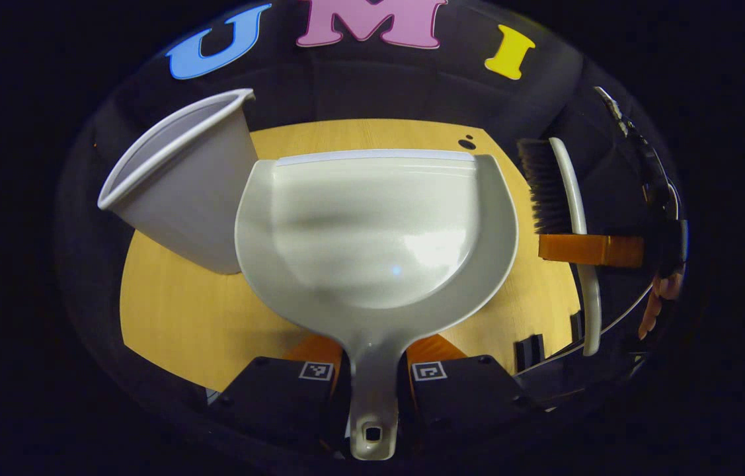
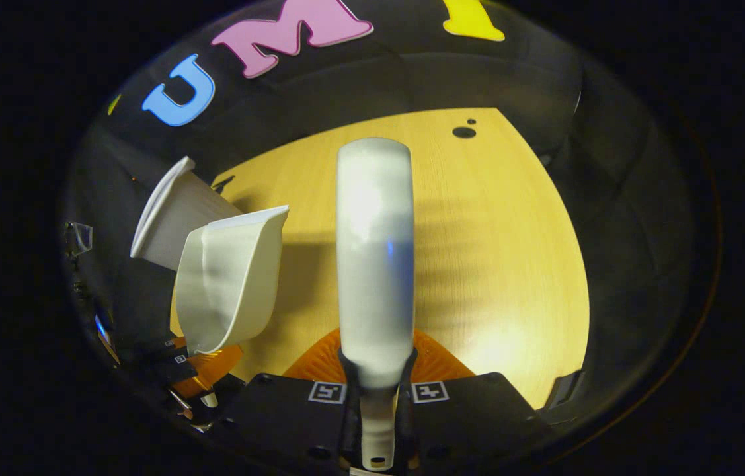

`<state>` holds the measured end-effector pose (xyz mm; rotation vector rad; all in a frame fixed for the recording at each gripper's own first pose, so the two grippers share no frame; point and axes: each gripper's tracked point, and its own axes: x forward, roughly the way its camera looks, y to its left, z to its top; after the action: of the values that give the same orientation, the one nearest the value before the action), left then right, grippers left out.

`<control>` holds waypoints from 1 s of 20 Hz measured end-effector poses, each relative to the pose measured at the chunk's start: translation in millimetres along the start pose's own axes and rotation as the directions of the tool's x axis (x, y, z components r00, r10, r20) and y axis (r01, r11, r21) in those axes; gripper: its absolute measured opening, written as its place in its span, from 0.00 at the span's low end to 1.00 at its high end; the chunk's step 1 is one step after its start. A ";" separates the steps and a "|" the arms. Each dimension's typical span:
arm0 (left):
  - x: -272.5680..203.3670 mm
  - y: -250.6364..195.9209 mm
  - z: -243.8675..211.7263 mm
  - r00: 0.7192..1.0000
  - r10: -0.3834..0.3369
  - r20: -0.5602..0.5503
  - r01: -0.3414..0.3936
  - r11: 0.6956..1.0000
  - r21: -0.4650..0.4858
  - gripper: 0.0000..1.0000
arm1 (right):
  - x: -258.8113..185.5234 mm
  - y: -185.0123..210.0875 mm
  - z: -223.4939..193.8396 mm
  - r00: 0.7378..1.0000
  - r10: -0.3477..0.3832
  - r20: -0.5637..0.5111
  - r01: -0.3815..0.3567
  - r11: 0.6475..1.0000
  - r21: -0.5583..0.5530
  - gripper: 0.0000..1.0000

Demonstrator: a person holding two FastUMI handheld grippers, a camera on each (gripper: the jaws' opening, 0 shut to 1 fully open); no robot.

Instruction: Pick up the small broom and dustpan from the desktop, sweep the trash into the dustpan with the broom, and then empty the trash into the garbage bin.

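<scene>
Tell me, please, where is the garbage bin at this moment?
The garbage bin appears at the upper left of the left gripper view, at the table's left edge, just left of the held dustpan. The right gripper view shows it behind the dustpan.

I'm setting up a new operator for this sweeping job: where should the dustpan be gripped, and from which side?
Grip the dustpan by its narrow flat handle, coming from behind, opposite the open lip. The scoop is too wide for the tongs; the handle fits between them, as the left gripper shows, clamped on it with the scoop facing away.
</scene>
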<state>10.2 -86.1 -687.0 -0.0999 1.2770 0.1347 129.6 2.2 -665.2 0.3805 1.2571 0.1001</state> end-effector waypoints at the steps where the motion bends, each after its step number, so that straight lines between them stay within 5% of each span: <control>1: 11.2 0.2 -6.2 1.000 0.003 -0.024 -0.003 1.000 0.006 0.27 | 11.1 -0.6 -11.9 0.999 -0.005 -0.034 0.006 1.000 0.008 0.22; 5: 48.3 0.6 -19.0 0.995 0.015 -0.097 -0.014 1.000 0.012 0.27 | 51.3 -5.8 -36.1 0.988 -0.051 -0.147 0.054 0.998 0.013 0.22; 10: 71.5 4.3 -30.6 0.978 -0.005 -0.209 -0.014 0.996 -0.091 0.27 | 93.9 -16.6 -67.6 0.957 -0.134 -0.258 0.135 0.991 -0.014 0.22; 15: 64.3 6.0 -26.4 0.960 0.070 -0.270 -0.080 0.997 -0.023 0.27 | 105.1 -18.7 -83.6 0.928 -0.169 -0.331 0.163 0.986 -0.045 0.25; 19: 69.1 4.3 -31.5 0.959 0.066 -0.276 -0.078 0.996 -0.031 0.27 | 107.3 -20.2 -83.6 0.925 -0.178 -0.337 0.177 0.984 -0.032 0.22; 20: 68.8 3.1 -33.0 0.953 0.061 -0.295 -0.073 0.997 -0.029 0.27 | 107.2 -21.2 -82.6 0.923 -0.182 -0.338 0.181 0.983 -0.034 0.27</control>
<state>-2.0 -84.9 -762.4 -0.1138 1.5768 0.2092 82.6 31.0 -790.6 0.2483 1.6291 0.0077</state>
